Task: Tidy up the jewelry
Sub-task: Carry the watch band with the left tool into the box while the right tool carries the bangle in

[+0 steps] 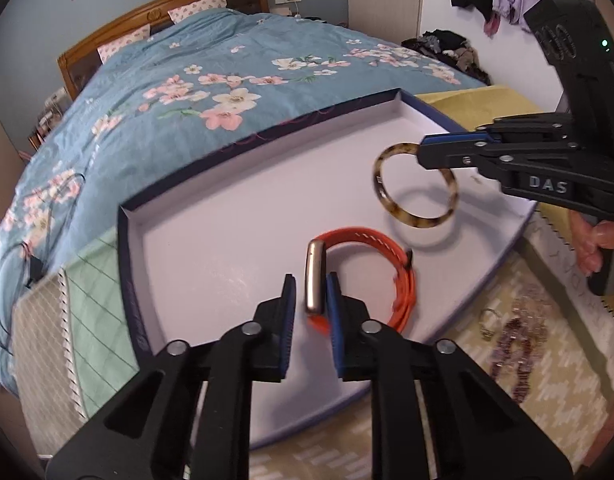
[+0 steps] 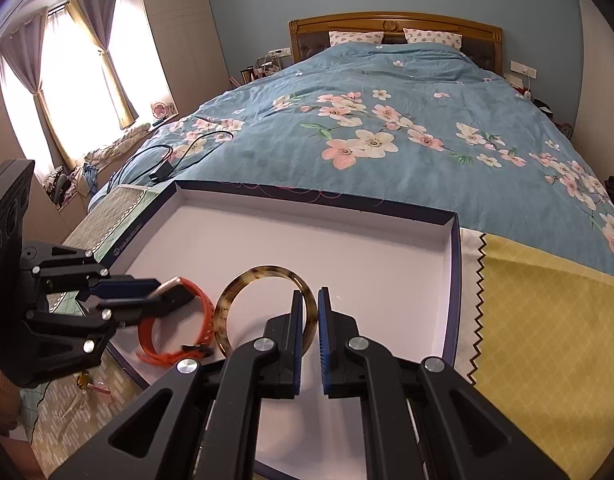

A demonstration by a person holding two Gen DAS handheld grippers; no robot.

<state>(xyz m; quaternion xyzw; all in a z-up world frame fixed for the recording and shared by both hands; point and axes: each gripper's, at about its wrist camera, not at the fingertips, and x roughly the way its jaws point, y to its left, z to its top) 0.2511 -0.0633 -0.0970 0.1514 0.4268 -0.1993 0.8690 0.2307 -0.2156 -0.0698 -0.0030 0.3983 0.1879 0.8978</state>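
Both grippers loaded over the tray, one piece each.

Left gripper (image 1: 311, 300) is clamped on the metal case of the orange-strap watch (image 1: 367, 272); the strap loops out to the right, low over the white floor of the tray (image 1: 227, 208), contact with the floor unclear. Right gripper (image 2: 309, 312) is pinching the rim of the tortoiseshell bangle (image 2: 263, 276), held upright and clear of the tray floor, with its shadow below it in the left view. Watch and bangle sit just beside each other, not touching. Beaded necklaces (image 1: 519, 344) lie on the patterned cloth (image 1: 447, 360) outside the tray's near right edge. Beyond the tray: yellow cloth (image 2: 547, 320), then blue floral duvet (image 2: 367, 120), with a black cable (image 2: 179, 156) on it.
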